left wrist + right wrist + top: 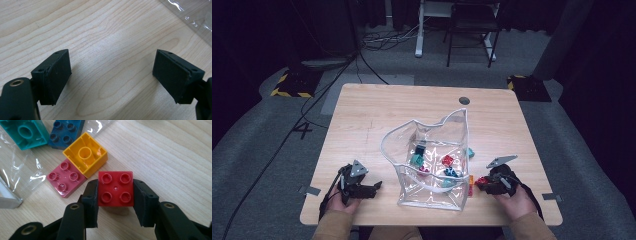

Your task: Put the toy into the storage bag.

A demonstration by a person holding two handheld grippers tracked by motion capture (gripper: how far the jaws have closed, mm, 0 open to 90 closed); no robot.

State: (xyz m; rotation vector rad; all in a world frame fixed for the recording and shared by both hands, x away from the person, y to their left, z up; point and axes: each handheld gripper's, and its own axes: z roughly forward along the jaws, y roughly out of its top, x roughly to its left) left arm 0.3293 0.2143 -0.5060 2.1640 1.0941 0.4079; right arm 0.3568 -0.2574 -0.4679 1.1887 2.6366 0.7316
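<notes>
A clear plastic bag point(432, 160) stands open in the middle of the wooden table point(377, 110), with several coloured bricks inside. My right gripper point(482, 184) point(115, 195) rests by the bag's right side, shut on a red brick point(115, 188) point(481, 181), studs up. Just beyond it lie a yellow brick point(86, 153) upside down and a pink brick point(65, 180). A teal brick point(25, 132) and a blue brick point(66, 131) lie under the plastic. My left gripper point(374, 187) point(112, 75) sits left of the bag, open over bare wood.
The bag's plastic edge point(190, 17) reaches into the top right of the left gripper view. A cable hole point(464, 100) sits near the table's far edge. Cables and a chair point(472, 30) stand on the carpet beyond the table.
</notes>
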